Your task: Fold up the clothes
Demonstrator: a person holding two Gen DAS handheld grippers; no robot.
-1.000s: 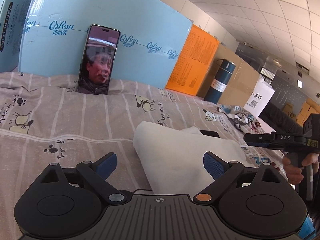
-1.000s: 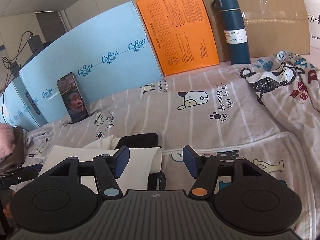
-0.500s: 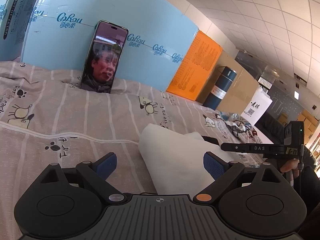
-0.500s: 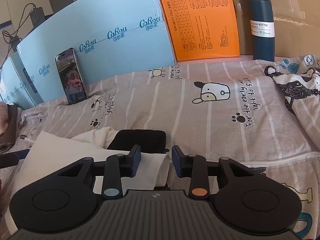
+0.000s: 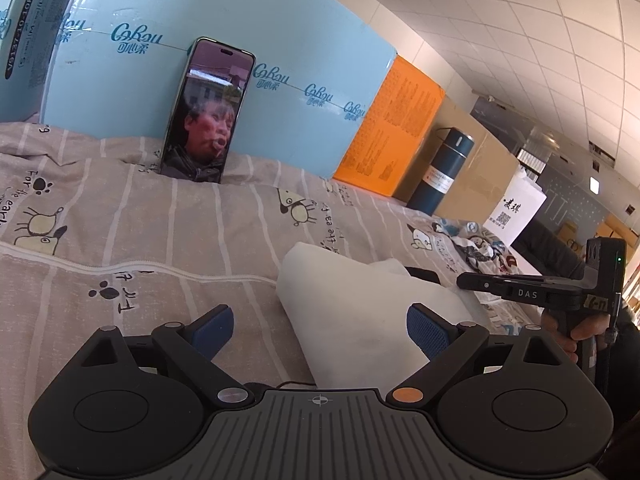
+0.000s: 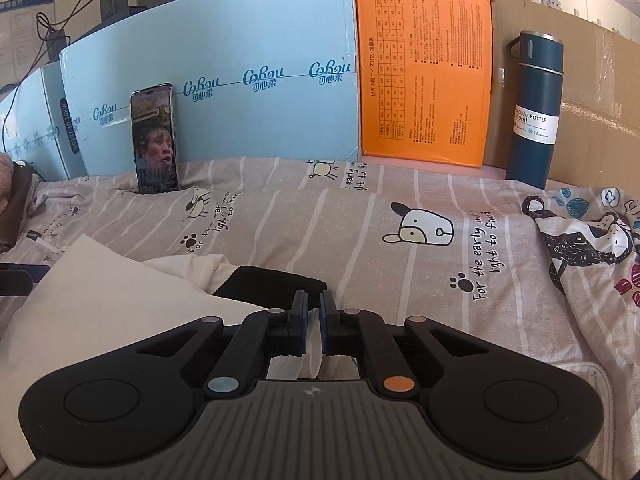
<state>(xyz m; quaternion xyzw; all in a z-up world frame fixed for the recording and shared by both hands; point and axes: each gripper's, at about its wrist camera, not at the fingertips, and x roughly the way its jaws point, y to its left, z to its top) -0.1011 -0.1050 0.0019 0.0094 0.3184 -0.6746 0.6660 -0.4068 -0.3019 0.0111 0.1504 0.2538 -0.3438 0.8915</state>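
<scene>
The right gripper (image 6: 313, 312) has its 2 fingers pinched on the near edge of the cream garment (image 6: 92, 300) lying on the bed (image 6: 360, 248), probably to lift a fold, while the left gripper (image 5: 320, 330) hovers spread wide, holding nothing.

A grey-beige sheet (image 6: 360, 216) is seen, striped in white and printed with cartoon dogs, black paw prints and black lettering. A cream-white garment (image 6: 92, 300) is laid on it, with a black piece (image 6: 272, 284) beside it. A second cloth (image 6: 592, 240) is patterned with black-and-white animals, blue shapes and red paws. Pale blue boards (image 6: 248, 100) are marked with teal logos. An orange box (image 6: 424, 80) is covered in black print. A dark teal bottle (image 6: 534, 116) is banded by a white label. Plain brown cardboard (image 6: 592, 88) is shown behind. Blue pads (image 5: 426, 330) are set on black fingers.
</scene>
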